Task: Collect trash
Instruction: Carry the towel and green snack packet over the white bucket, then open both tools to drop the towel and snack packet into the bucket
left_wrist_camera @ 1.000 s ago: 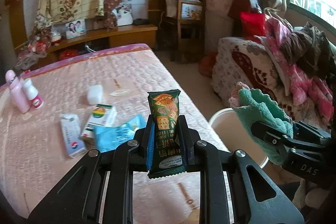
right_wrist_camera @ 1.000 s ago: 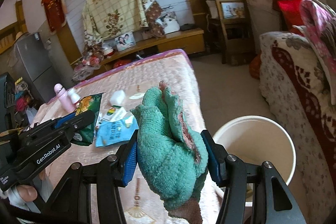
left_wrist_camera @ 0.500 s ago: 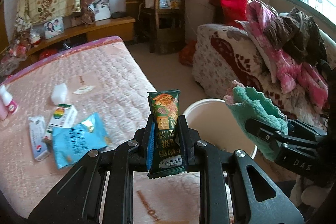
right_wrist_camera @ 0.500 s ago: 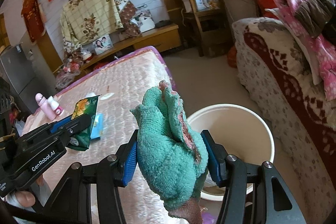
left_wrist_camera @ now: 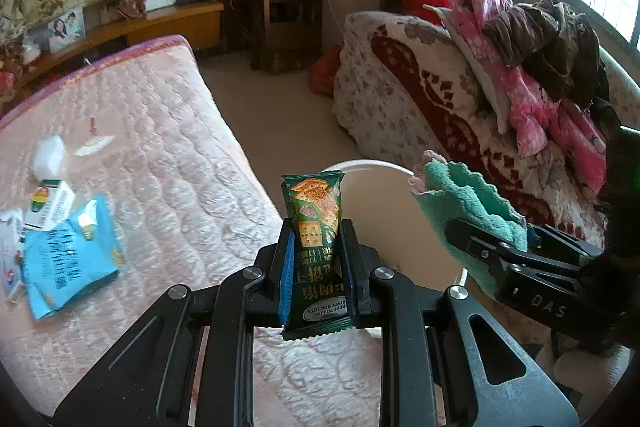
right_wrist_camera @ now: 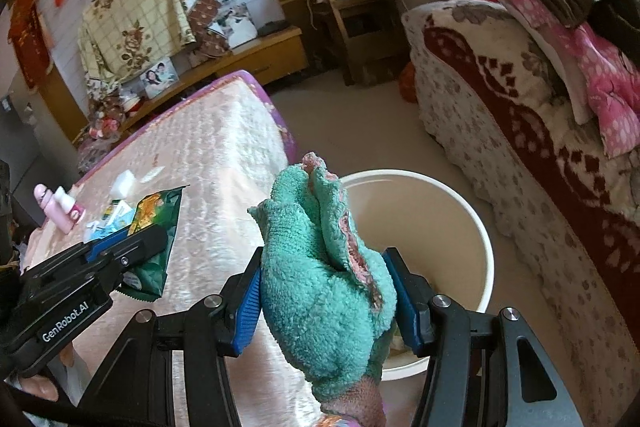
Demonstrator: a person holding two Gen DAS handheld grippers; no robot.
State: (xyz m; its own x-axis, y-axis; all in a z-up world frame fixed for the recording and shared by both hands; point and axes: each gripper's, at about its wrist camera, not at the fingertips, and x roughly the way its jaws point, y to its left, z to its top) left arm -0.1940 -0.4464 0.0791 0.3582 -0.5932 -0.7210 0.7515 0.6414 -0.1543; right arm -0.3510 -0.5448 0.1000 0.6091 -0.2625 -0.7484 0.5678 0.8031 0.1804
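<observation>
My left gripper [left_wrist_camera: 314,259] is shut on a green biscuit wrapper [left_wrist_camera: 316,223] that stands upright between its pads, above the bed's right edge. In the right wrist view that left gripper [right_wrist_camera: 132,251] comes in from the lower left with the green biscuit wrapper [right_wrist_camera: 154,223]. My right gripper [right_wrist_camera: 328,291] is shut on a bunched green cloth [right_wrist_camera: 320,267] with pink trim. The right gripper [left_wrist_camera: 492,247] and the green cloth [left_wrist_camera: 464,203] show at the right of the left wrist view. A cream bucket [right_wrist_camera: 468,223] stands on the floor just beyond both grippers, cream bucket [left_wrist_camera: 380,211] partly hidden by the wrapper.
On the pink quilted bed [left_wrist_camera: 160,155] lie a blue packet [left_wrist_camera: 64,259], a small carton [left_wrist_camera: 50,205] and a white block [left_wrist_camera: 50,155]. Two pink bottles [right_wrist_camera: 58,207] stand at its far side. A sofa [left_wrist_camera: 440,107] piled with clothes flanks the bucket on the right.
Both grippers have swung right and downward, away from the bed's middle and toward the bucket, which now looks nearer and larger. Both grips are unchanged.
</observation>
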